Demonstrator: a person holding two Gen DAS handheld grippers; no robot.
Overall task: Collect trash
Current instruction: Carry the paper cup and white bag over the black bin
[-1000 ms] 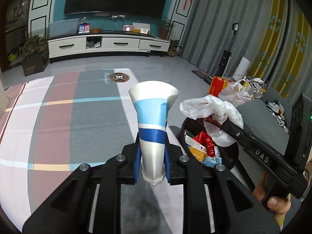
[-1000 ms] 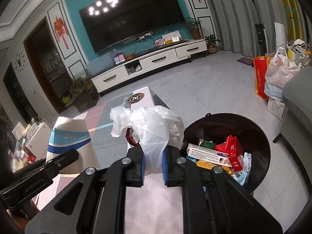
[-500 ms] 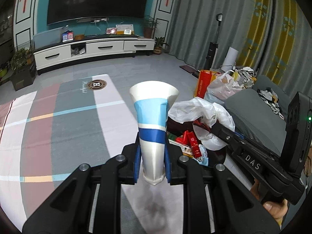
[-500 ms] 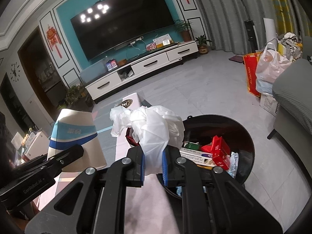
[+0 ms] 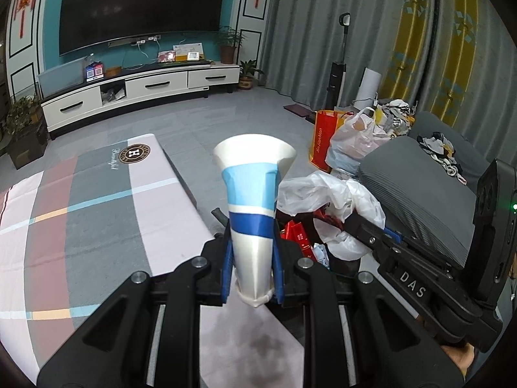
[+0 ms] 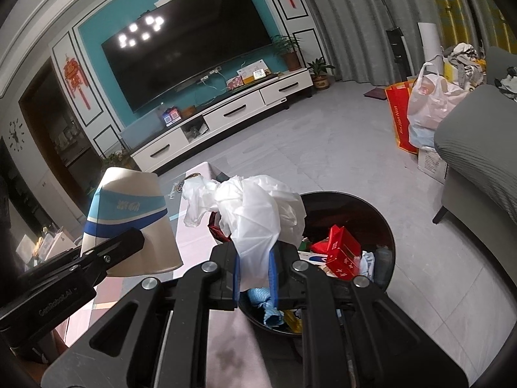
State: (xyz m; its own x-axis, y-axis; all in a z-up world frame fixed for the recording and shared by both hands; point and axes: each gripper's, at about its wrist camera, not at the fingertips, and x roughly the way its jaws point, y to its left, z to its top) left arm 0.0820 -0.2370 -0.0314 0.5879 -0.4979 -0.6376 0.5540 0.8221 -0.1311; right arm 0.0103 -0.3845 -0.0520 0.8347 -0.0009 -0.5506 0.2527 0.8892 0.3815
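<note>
The left hand-held gripper pinches a paper cup by its narrow, crumpled base; the blue pads press on both sides of it. The cup is white with a light blue band and a darker blue band, and its wide mouth points up and away from the camera, squashed flat. In the right wrist view the same cup shows at the left, held out over the near edge of the bench.

The right hand-held gripper is pressed together on a crumpled white plastic bag, which bulges above the pads. In the left wrist view that bag sits just right of the cup, with the right tool's black finger reaching in from the lower right.

Below and beyond the bag stands a round black trash bin on the grey floor, just off the right end of the bench. Inside it lie a red box, a blue scrap and other wrappers. The bag hangs over the bin's left rim.

The bench carries a checked cloth in grey, pink and white with thin coloured lines. Farther off are a white TV cabinet, a wall television, a grey sofa at the right, and a red shopping bag beside a full plastic sack.
</note>
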